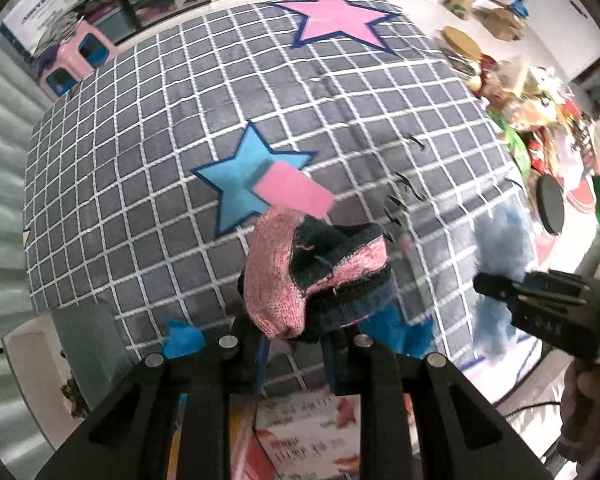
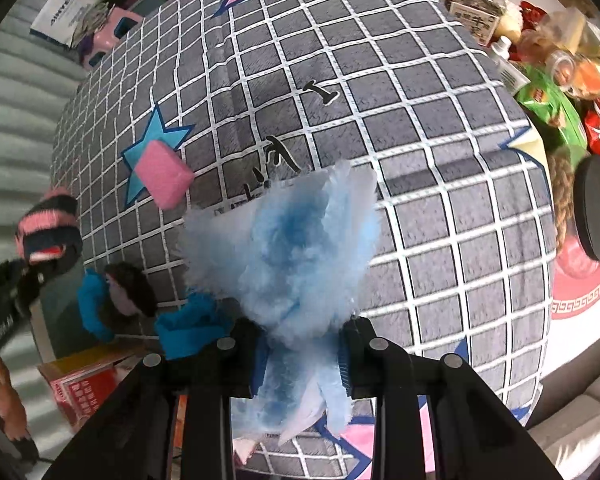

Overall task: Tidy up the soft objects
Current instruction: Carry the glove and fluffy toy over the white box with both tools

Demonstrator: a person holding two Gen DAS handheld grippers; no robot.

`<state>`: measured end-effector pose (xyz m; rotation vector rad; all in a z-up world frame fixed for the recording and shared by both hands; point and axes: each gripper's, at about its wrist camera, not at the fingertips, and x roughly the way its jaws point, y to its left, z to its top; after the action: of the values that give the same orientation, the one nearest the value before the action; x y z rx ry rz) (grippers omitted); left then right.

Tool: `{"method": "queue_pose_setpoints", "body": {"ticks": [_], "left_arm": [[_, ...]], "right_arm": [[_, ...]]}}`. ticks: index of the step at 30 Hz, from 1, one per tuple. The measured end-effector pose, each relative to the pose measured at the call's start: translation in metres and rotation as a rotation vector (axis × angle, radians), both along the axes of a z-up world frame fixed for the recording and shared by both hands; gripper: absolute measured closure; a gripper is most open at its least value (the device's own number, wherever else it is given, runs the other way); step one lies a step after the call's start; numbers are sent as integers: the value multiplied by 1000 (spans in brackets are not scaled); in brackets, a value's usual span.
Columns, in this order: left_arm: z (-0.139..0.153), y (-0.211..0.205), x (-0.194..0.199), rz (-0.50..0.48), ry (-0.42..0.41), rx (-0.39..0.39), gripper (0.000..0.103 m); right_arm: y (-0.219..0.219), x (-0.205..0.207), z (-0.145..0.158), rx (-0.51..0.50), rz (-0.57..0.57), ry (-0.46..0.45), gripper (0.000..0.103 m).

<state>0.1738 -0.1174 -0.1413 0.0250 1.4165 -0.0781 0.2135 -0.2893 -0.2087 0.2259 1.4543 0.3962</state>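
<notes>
My left gripper [image 1: 296, 344] is shut on a pink and dark knitted sock [image 1: 312, 272], held up above the grey checked cloth [image 1: 180, 120]. My right gripper [image 2: 302, 356] is shut on a fluffy light-blue cloth [image 2: 288, 248], also lifted off the surface. From the left wrist view the right gripper [image 1: 500, 284] and its fluffy cloth [image 1: 500, 236] show at the right; from the right wrist view the left gripper's sock [image 2: 48, 224] shows at the left. A pink sponge [image 1: 294, 192] [image 2: 164, 178] lies on the blue star [image 1: 240, 184]. Bright blue cloth [image 2: 192, 324] and a dark knitted piece [image 2: 130, 288] lie at the cloth's near edge.
A pink star [image 1: 338, 20] marks the far end of the cloth. Jars, snack bags and a black disc [image 2: 596, 208] crowd the right side. A pink stool [image 1: 74, 60] stands at the far left. A printed box [image 1: 312, 432] lies below the near edge.
</notes>
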Motion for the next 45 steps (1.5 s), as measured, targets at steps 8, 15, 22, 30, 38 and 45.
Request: {"method": "queue_pose_setpoints", "body": {"ticks": [8,15,22,30,38,45], "left_arm": [[16,-20,-48,-72,-7,-41,79],[27,-33,-98,-149,-7,-65,79],[35,-27,-144,-182,-8,-90,79],[41,-7,-190,-189,-21,-100,79],[51,24,-223,-137,-60,-99,79],[62,71,-246,-7,-110,-102,79]], "right_arm": [[-11,-36,9,12,-28,5,73],[-6,-83,10,16,-30,23,73],[6,-126,14,18,-11,33,73],[34,-168,22,10,52,23,73],[72,-197,30,4,146,13,73],[118,-219,47,-8,293,-33,73]]}}
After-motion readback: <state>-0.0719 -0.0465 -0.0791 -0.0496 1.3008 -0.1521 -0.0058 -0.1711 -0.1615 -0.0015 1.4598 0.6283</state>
